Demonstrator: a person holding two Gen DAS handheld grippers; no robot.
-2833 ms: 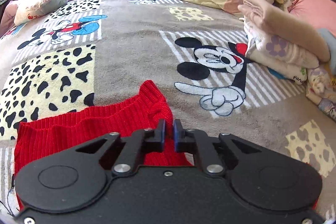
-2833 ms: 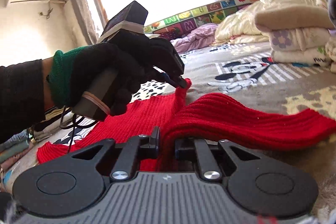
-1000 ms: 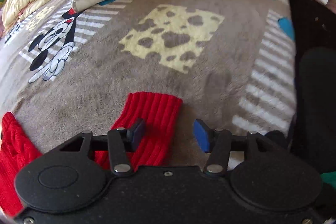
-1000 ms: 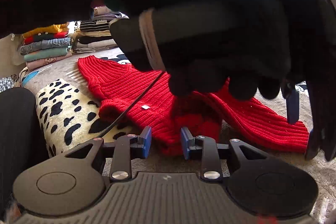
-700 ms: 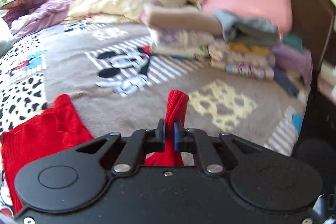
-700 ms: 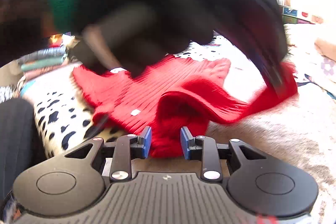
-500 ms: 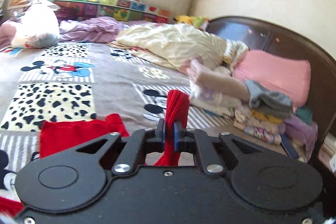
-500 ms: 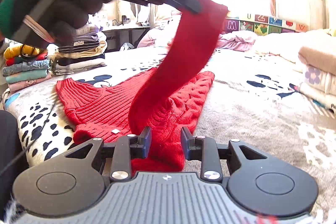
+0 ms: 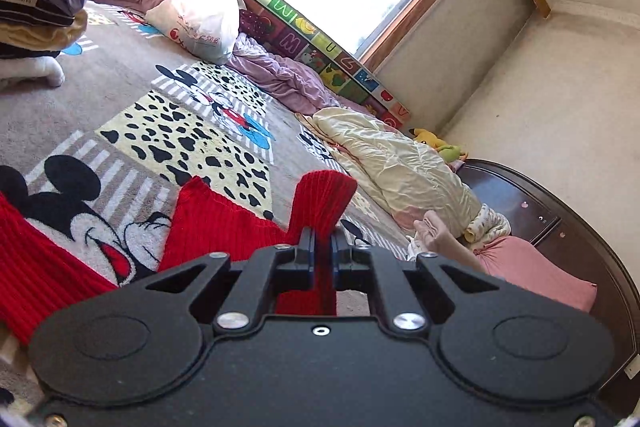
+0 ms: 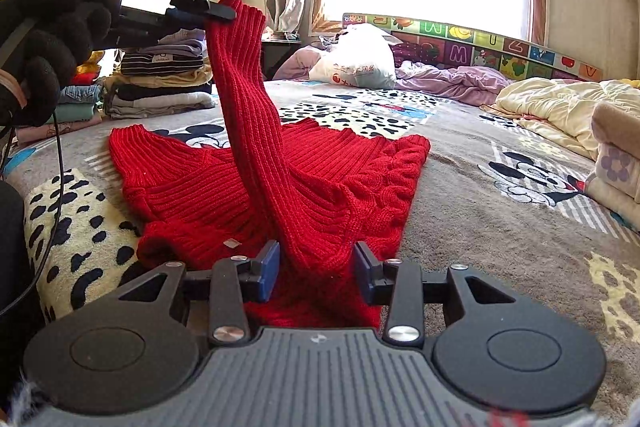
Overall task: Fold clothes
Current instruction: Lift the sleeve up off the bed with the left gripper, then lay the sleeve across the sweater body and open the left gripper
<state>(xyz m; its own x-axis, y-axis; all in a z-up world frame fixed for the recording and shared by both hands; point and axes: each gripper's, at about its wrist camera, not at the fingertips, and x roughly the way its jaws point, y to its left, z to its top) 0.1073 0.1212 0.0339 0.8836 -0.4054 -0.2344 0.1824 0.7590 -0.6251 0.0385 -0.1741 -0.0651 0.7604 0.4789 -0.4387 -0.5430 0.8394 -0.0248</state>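
A: R tool (image 10: 316, 269) nearest, jaws opening, sweater (image 10: 340, 163) hem between the pads, not pinched.
B: L tool (image 10: 218, 11)?
A: Clamped on the sleeve cuff (image 9: 326, 193), lifted above the bed (image 10: 500, 227). Sleeve-fold step.
B: Next, I'd say: carry the cuff across the body, lay it flat, then let go.

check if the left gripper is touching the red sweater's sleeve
Touching. In the left wrist view the left gripper is shut on the sleeve, with red knit pinched between its pads.
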